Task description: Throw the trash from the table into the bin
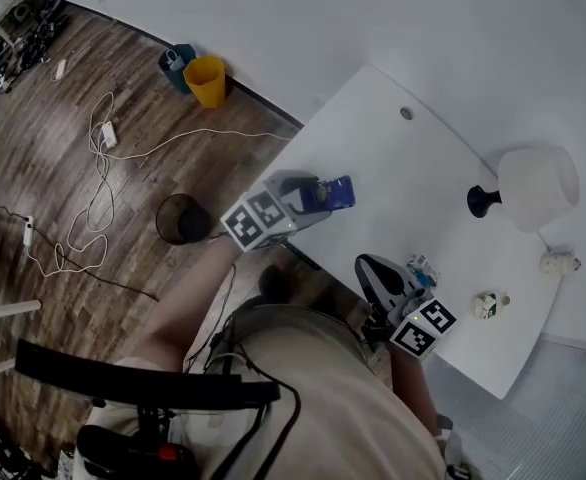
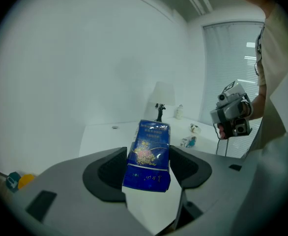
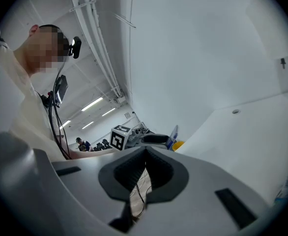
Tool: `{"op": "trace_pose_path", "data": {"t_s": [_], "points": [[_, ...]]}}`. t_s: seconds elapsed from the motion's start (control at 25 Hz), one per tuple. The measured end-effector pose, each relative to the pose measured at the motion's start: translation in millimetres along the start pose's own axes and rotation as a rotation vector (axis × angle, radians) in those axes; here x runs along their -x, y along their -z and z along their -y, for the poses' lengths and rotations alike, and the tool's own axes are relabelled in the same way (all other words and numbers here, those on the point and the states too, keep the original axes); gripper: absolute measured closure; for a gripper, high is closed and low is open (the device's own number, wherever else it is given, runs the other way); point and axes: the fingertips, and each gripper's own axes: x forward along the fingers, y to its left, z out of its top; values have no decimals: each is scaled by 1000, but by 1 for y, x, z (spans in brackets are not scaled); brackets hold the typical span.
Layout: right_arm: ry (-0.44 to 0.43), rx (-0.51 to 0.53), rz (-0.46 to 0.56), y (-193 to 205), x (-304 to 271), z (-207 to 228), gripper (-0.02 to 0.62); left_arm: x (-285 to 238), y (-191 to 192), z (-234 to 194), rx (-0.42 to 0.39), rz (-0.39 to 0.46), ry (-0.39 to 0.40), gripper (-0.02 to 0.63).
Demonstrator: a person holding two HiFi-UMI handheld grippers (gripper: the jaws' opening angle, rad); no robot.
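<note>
My left gripper (image 2: 147,167) is shut on a blue snack packet (image 2: 149,154), which stands upright between its pads. In the head view the same packet (image 1: 335,193) hangs over the white table's (image 1: 393,158) left edge, ahead of the left gripper (image 1: 316,197). My right gripper (image 1: 366,266) hovers near the table's front edge, its jaws shut with nothing between them (image 3: 145,167). A black mesh bin (image 1: 181,218) stands on the wooden floor, left of the table. A small blue-and-white wrapper (image 1: 421,266) and a crumpled white scrap (image 1: 488,305) lie on the table by the right gripper.
A white lamp (image 1: 535,186) on a black base and a small white figurine (image 1: 559,261) stand at the table's right end. A yellow bucket (image 1: 205,79) sits by the wall. White cables (image 1: 103,178) trail across the floor near the bin.
</note>
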Motion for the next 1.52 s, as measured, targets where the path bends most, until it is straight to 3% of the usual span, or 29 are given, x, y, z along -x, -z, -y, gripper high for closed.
{"op": "trace_pose_path", "data": {"t_s": [0.32,0.68,0.88,1.04,1.32,1.52], "points": [[-41,-4,-2,1,-36,-21,587,40,-3,-17,104,99,-26,327],[-124,-19,-24,-4,-23,-23,588,48,-12,-4,130,99,-113,327],[-197,-42,-20,-8,2,-22,588,63,-12,14,155,74,-207,327],[-267,-65,-72,1,15,-26,588,84,-10,29,191,51,-302,327],[-399,-41,-137,25,-4,-35,588,131,41,33,263,28,-474,327],[-415,-46,-156,33,-17,-50,588,166,67,32,287,27,-536,327]]}}
